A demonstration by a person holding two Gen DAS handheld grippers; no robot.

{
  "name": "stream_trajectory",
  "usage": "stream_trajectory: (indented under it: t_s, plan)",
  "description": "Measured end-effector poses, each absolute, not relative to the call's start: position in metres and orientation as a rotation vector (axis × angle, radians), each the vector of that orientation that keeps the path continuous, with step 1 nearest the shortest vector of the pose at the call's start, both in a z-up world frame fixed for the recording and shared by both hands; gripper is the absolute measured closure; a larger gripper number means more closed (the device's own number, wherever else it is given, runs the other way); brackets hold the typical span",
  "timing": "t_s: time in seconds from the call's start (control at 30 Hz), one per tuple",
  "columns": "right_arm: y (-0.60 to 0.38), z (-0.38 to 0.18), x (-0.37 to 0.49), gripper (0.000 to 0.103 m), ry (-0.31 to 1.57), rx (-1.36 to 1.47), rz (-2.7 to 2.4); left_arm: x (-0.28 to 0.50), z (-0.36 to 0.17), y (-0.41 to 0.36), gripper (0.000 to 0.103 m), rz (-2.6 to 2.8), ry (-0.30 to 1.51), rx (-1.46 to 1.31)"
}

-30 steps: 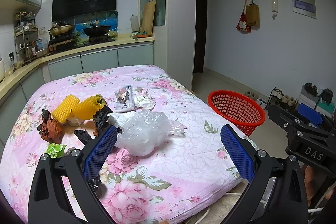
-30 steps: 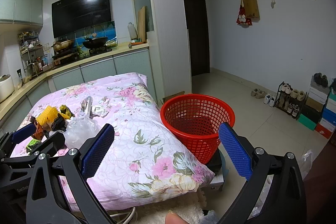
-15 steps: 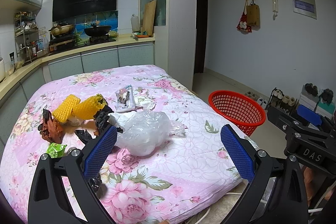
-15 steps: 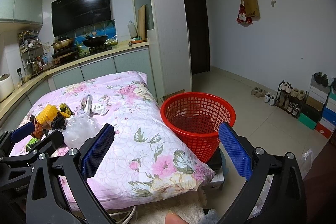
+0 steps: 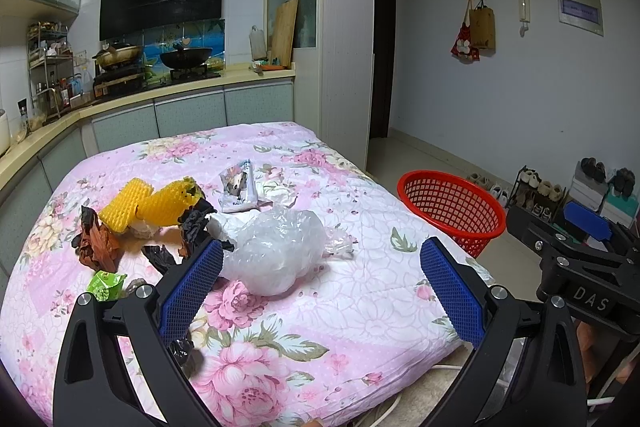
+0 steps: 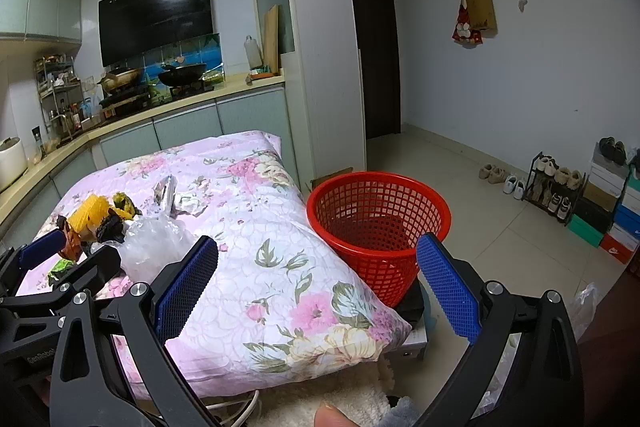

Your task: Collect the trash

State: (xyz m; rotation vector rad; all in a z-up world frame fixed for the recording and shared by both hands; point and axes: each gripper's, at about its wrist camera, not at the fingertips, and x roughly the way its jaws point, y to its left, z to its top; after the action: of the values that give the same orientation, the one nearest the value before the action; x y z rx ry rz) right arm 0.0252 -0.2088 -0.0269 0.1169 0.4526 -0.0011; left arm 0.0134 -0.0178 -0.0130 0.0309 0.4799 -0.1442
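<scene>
Trash lies on a table under a pink floral quilt point(image 5: 360, 307): a crumpled clear plastic bag point(image 5: 276, 251), yellow foam netting point(image 5: 152, 205), a printed snack wrapper point(image 5: 238, 187), brown and black scraps point(image 5: 96, 239) and a green packet point(image 5: 104, 285). A red mesh basket point(image 5: 452, 207) stands on the floor at the table's right; it shows empty in the right wrist view point(image 6: 378, 223). My left gripper point(image 5: 320, 291) is open and empty, just short of the plastic bag. My right gripper point(image 6: 316, 287) is open and empty, before the basket and the quilt's corner.
A kitchen counter point(image 5: 160, 95) with pans runs behind the table. A white pillar point(image 5: 344, 67) and a dark doorway stand behind the basket. Shoe racks and boxes point(image 6: 592, 199) line the right wall. Tiled floor lies beyond the basket.
Both grippers stay open and nearly still; the views shift only slightly.
</scene>
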Motion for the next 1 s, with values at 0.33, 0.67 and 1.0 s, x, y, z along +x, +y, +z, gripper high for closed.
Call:
stream_trajectory:
  t_s: [0.33, 0.67, 1.0]
  plan:
    - [-0.206, -0.030, 0.031, 0.007, 0.473, 0.110, 0.008, 0.016, -0.020, -0.012, 0.007, -0.134, 0.498, 0.020]
    - [-0.192, -0.036, 0.062, 0.007, 0.580, 0.108, 0.153, 0.034, -0.025, 0.036, 0.007, -0.008, 0.561, -0.033]
    - [-0.161, -0.033, 0.107, 0.007, 0.679, 0.146, 0.315, 0.038, -0.019, 0.164, 0.007, 0.254, 0.611, -0.239]
